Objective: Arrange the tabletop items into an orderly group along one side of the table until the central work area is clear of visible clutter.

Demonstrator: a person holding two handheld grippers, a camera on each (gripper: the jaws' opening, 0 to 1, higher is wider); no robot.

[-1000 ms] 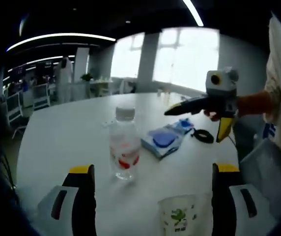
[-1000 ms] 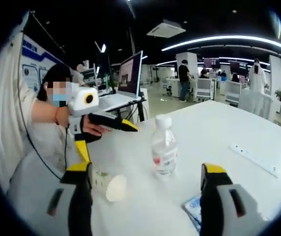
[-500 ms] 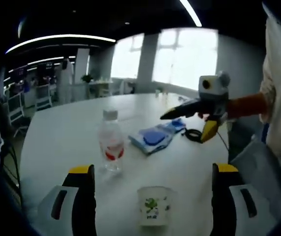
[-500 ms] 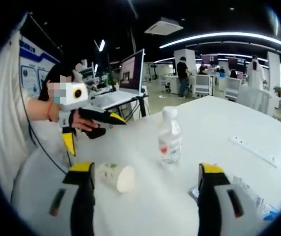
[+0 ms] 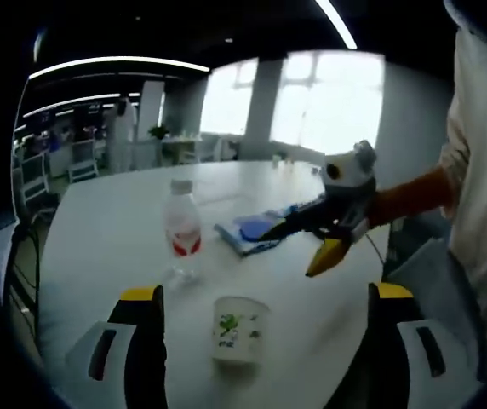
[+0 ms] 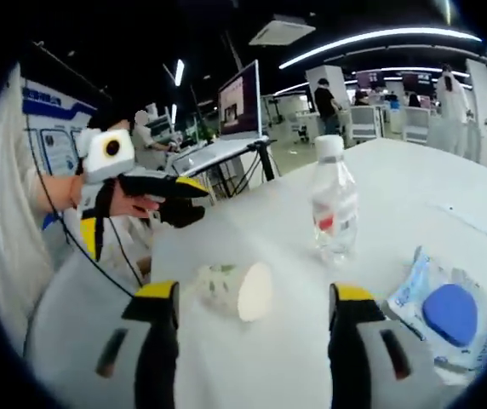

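Left gripper view: one bottle (image 5: 182,239), one cup (image 5: 238,329).

In the left gripper view the print on the paper cup (image 5: 238,329) is a green smear, too blurred to read. The water bottle (image 5: 182,238) shows a red label with no legible text. The right gripper (image 5: 290,228) crosses in front of the blue packet (image 5: 248,233) and hides its right end. In the right gripper view that packet (image 6: 442,317) runs off past the edge, and the left gripper (image 6: 194,191) is perhaps closed; its 2 tips blur together.
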